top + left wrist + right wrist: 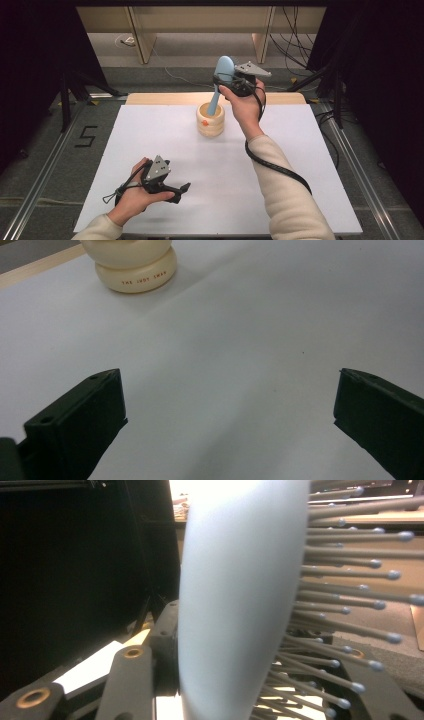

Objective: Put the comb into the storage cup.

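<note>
gripping a blue hairbrush (220,80) by its head in the right tongs (231,80), closed on it, upper centre of the high view, handle down inside the cream cup (210,120) on the white table (150,145). resting at lower left, left tongs (182,192) wide open, holding nothing, well apart from the cup.

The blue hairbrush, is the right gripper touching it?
Touching. The right gripper view shows the right gripper clamped on the hairbrush, its head between the jaws.
</note>
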`<action>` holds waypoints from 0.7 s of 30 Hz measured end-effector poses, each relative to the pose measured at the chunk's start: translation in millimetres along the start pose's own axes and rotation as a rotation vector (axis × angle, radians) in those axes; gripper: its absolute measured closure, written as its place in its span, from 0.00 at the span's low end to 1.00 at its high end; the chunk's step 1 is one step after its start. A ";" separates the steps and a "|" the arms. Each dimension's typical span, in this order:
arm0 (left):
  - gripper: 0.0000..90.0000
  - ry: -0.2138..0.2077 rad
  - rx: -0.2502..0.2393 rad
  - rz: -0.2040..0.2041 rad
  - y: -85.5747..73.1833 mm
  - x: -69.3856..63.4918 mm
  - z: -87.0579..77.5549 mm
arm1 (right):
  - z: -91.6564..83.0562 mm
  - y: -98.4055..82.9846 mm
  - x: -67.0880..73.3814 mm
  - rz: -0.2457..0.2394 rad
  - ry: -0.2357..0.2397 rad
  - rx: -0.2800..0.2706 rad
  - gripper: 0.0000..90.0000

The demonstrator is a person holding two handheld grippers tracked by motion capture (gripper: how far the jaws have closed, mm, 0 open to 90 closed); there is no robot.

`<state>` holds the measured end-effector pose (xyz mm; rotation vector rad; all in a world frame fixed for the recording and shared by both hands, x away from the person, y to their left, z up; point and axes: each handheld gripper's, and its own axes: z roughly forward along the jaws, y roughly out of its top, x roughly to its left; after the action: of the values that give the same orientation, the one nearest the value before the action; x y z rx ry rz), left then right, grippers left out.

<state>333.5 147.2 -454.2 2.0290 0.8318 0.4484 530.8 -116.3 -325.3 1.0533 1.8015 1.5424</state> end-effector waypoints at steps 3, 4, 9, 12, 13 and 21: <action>0.00 -0.001 0.002 -0.001 -0.3 0.1 0.4 | 0.9 -0.8 -0.2 0.000 -0.006 0.001 0.57; 0.00 -0.001 0.001 -0.001 -0.3 0.1 0.4 | 1.3 -1.0 -0.6 -0.001 -0.007 0.002 0.57; 0.00 -0.002 0.003 0.000 -0.4 0.1 0.7 | 3.1 -1.6 -1.9 0.000 -0.014 0.001 0.57; 0.00 -0.001 0.000 -0.001 -0.5 0.0 1.0 | 4.4 -2.5 -2.7 -0.001 -0.018 0.002 0.57; 0.00 -0.002 0.001 -0.001 -0.6 0.1 1.0 | 5.0 -3.1 -2.9 -0.001 -0.019 0.002 0.57; 0.00 -0.001 0.001 -0.003 -0.8 0.2 1.2 | 8.5 -5.8 -3.6 -0.002 -0.030 0.002 0.57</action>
<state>334.0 146.9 -455.6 2.0287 0.8348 0.4453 538.4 -114.9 -333.0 1.0696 1.7844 1.5162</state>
